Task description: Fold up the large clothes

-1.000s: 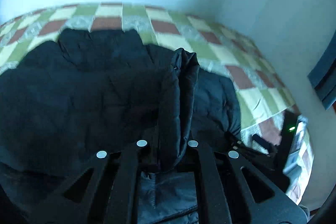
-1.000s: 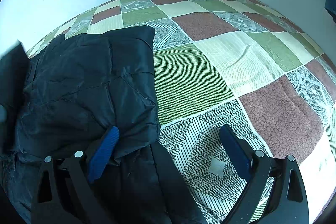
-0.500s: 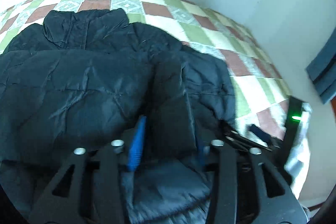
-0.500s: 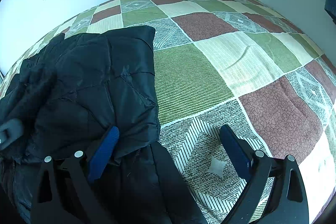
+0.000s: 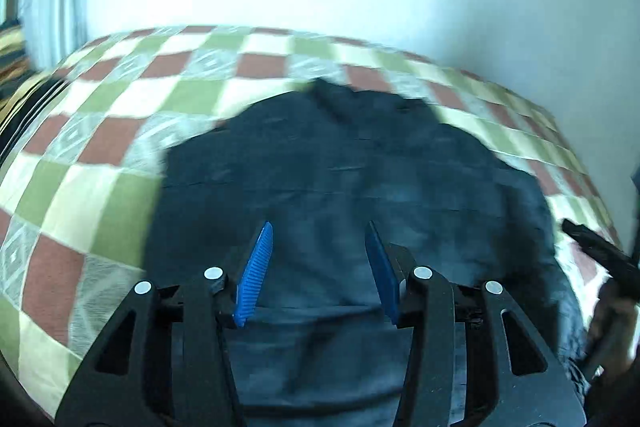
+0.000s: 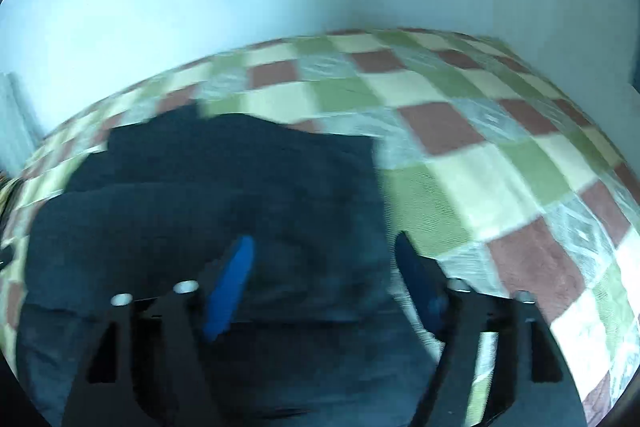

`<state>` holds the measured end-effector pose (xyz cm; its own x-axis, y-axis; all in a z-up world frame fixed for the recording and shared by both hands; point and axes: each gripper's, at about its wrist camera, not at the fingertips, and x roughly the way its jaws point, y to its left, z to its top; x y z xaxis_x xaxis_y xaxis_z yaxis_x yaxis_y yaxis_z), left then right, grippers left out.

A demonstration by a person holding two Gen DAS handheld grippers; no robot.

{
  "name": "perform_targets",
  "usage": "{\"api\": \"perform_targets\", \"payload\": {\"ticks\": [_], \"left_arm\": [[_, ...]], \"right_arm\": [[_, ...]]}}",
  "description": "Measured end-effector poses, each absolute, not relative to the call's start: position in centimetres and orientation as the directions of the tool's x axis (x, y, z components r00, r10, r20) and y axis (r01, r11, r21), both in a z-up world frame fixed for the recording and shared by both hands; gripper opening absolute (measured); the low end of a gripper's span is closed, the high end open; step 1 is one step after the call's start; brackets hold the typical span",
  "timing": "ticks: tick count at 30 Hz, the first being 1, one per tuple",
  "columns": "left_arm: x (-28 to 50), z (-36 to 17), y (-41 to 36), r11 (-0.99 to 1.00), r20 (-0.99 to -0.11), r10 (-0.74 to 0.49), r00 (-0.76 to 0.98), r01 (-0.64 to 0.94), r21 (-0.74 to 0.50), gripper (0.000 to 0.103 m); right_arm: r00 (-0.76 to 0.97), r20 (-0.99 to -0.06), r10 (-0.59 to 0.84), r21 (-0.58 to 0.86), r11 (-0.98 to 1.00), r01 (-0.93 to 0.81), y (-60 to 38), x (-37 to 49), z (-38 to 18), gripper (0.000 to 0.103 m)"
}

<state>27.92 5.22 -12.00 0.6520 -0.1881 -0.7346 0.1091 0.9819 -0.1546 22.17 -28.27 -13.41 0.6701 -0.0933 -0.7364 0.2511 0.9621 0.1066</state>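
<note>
While both grippers' fingers (image 5: 256, 269) (image 6: 230, 291) stand spread and empty over the jacket (image 5: 360, 179), bare quilt (image 6: 500, 167) lies rightward.

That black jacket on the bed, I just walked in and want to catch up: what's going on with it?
A person with a handheld gripper in each hand is folding the black jacket, which lies on the checkered bedspread. Neither gripper holds it now. The left gripper is open above the jacket. The right gripper is also open over the jacket's right edge, its jaws having just been closing, with nothing pinched between them. Both views are blurred, so finer fold detail is unclear.
</note>
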Motion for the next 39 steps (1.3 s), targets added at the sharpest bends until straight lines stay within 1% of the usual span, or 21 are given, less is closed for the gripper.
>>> {"api": "perform_targets", "payload": {"ticks": [3, 5, 8, 10, 13, 15, 18, 20, 21, 23, 25, 28, 32, 34, 39], "left_arm": [[29.3, -13.5, 6.7, 0.99, -0.76, -0.138, 0.635, 0.066, -0.124, 0.047], [29.8, -14.6, 7.1, 0.991, -0.777, -0.13, 0.616, 0.05, -0.127, 0.047], [30.5, -16.8, 7.4, 0.993, -0.81, -0.112, 0.576, 0.036, -0.112, 0.046], [30.7, -18.1, 7.5, 0.995, -0.827, -0.096, 0.553, 0.036, -0.091, 0.039], [31.1, -19.6, 7.8, 0.994, -0.839, -0.106, 0.533, 0.031, -0.106, 0.038], [31.3, -19.9, 7.7, 0.995, -0.842, -0.094, 0.532, 0.03, -0.092, 0.038], [30.6, -18.3, 7.2, 0.998, -0.836, -0.069, 0.545, 0.028, -0.063, 0.037], [30.1, -16.8, 7.2, 0.995, -0.819, -0.1, 0.564, 0.037, -0.096, 0.037], [29.9, -15.5, 7.0, 0.993, -0.797, -0.116, 0.593, 0.05, -0.107, 0.037], [30.2, -14.0, 6.0, 0.991, -0.766, -0.13, 0.629, 0.081, -0.102, 0.038], [31.2, -13.4, 4.8, 0.99, -0.756, -0.138, 0.64, 0.111, -0.087, 0.04], [33.5, -14.1, 3.0, 0.989, -0.767, -0.138, 0.626, 0.126, -0.075, 0.04], [36.5, -17.0, 2.0, 0.992, -0.816, -0.118, 0.566, 0.112, -0.065, 0.04], [37.3, -18.5, 2.0, 0.992, -0.839, -0.115, 0.532, 0.112, -0.065, 0.042], [37.0, -19.6, 1.8, 0.993, -0.837, -0.098, 0.539, 0.111, -0.044, 0.042]], "right_arm": [[0.655, -0.755, 0.014, 0.141, 0.98, 0.141, -24.4, 23.6, -13.8, 0.061], [0.635, -0.772, 0.039, 0.13, 0.987, 0.097, -22.3, 24.5, -14.8, 0.059], [0.567, -0.824, 0.004, 0.067, 0.994, 0.09, -20.7, 26.2, -17.8, 0.059], [0.527, -0.85, -0.01, 0.04, 0.996, 0.084, -20.6, 27.1, -19.8, 0.064], [0.522, -0.853, -0.007, 0.049, 0.995, 0.092, -21.0, 27.6, -20.3, 0.066], [0.525, -0.851, -0.021, 0.031, 0.995, 0.09, -20.6, 27.7, -20.3, 0.066], [0.539, -0.842, -0.012, 0.052, 0.993, 0.102, -21.3, 27.5, -19.3, 0.066], [0.564, -0.826, -0.005, 0.068, 0.992, 0.109, -21.6, 26.9, -17.7, 0.066], [0.592, -0.806, 0.001, 0.081, 0.991, 0.108, -21.6, 26.8, -16.7, 0.066], [0.63, -0.777, 0.013, 0.102, 0.989, 0.106, -21.5, 27.3, -15.0, 0.066], [0.635, -0.772, 0.036, 0.12, 0.989, 0.09, -21.1, 28.8, -14.4, 0.066], [0.623, -0.782, 0.031, 0.102, 0.992, 0.079, -20.2, 31.5, -15.4, 0.066], [0.584, -0.812, 0.01, 0.062, 0.996, 0.069, -19.3, 33.4, -18.2, 0.066], [0.552, -0.833, 0.017, 0.059, 0.997, 0.058, -19.0, 33.9, -19.4, 0.069], [0.548, -0.836, 0.011, 0.051, 0.997, 0.058, -18.8, 34.0, -20.0, 0.069]]}}
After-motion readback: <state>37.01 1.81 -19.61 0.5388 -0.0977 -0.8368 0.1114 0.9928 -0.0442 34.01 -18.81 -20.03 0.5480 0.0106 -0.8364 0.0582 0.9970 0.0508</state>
